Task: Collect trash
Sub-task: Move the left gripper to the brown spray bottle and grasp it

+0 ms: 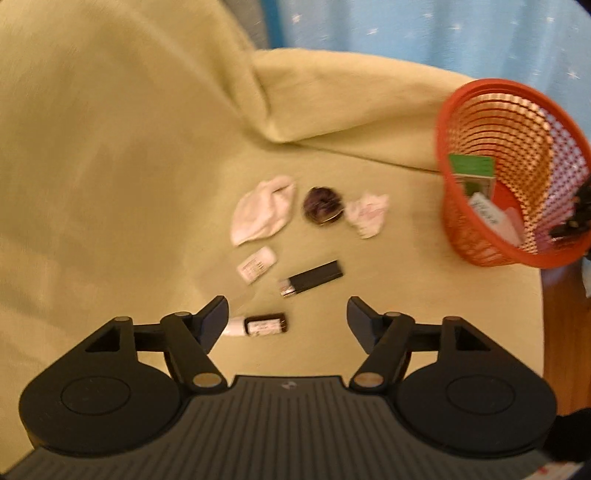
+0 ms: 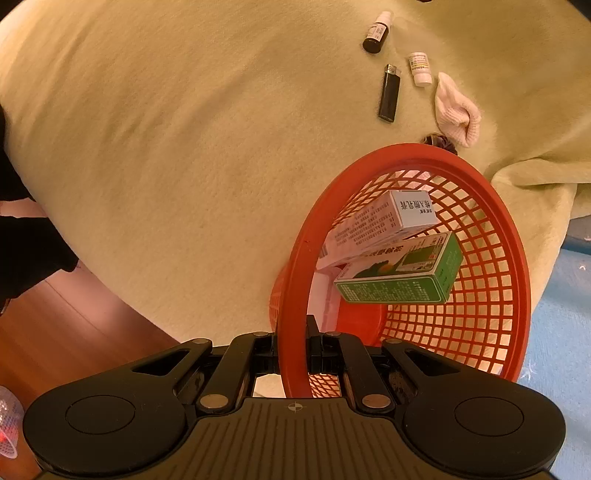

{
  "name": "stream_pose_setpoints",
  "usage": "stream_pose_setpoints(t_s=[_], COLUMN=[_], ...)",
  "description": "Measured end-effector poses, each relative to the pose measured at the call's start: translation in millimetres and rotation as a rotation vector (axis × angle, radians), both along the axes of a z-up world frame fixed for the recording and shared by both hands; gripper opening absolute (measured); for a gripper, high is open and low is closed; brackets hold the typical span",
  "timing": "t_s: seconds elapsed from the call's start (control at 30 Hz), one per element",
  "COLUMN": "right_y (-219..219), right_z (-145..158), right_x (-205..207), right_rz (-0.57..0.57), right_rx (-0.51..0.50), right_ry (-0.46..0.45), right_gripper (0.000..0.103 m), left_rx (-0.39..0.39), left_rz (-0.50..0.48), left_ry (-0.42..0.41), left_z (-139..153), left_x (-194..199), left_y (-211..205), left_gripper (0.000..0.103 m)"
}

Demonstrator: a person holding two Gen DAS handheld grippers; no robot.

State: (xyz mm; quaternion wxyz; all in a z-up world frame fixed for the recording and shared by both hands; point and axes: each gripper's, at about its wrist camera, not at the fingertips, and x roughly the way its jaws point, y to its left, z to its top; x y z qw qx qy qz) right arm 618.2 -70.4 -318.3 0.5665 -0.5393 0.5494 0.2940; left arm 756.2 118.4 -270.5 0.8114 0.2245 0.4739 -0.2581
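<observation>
My left gripper [image 1: 287, 310] hangs open above a yellow-green blanket [image 1: 110, 184], over a small dark dropper bottle [image 1: 258, 325] lying near its left finger. Beyond it lie a black lighter [image 1: 312, 282], a small white bottle [image 1: 256, 264], a pale sock [image 1: 264, 209], a dark round hair tie [image 1: 324, 209] and a crumpled paper [image 1: 367, 215]. My right gripper [image 2: 293, 345] is shut on the rim of a red mesh basket [image 2: 495, 236], tilted, holding a green box [image 2: 402, 275] and a white box [image 2: 410, 212]. The basket [image 1: 476, 177] shows at the right in the left wrist view.
The blanket [image 2: 166, 166] rises in a thick fold [image 1: 332, 103] behind the items. A blue starred fabric [image 1: 443, 33] lies beyond. Brown wooden flooring [image 2: 66, 325] shows past the blanket's near edge. A person's dark sleeve [image 2: 22, 251] is at the left.
</observation>
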Motion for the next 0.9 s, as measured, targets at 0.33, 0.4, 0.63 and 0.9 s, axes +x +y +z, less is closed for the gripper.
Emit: stream_pose_setpoints(t_s=[0.33, 0.4, 0.63, 0.9], right_y=[1, 2, 4, 5], right_z=[0, 1, 2, 1], right_x=[3, 5, 13, 16], right_rz=[-0.008, -0.010, -0.024, -0.037], right_rx=[0.000, 0.000, 0.004, 0.007], right_ry=[0.007, 0.010, 0.025, 0.015], right_gripper=[0.004, 0.004, 0.004, 0.004], left_rx=[0.012, 0.021, 0.034, 0.031], left_rz=[0.100, 0.111, 0.112, 0.133], left_ry=[0.030, 0.035, 0.043, 0.075], left_z=[-43, -52, -79, -113], left_x=[23, 29, 43, 57], left_y=[15, 16, 17, 24], left_gripper=[0.088, 0.089, 0.100, 0.102])
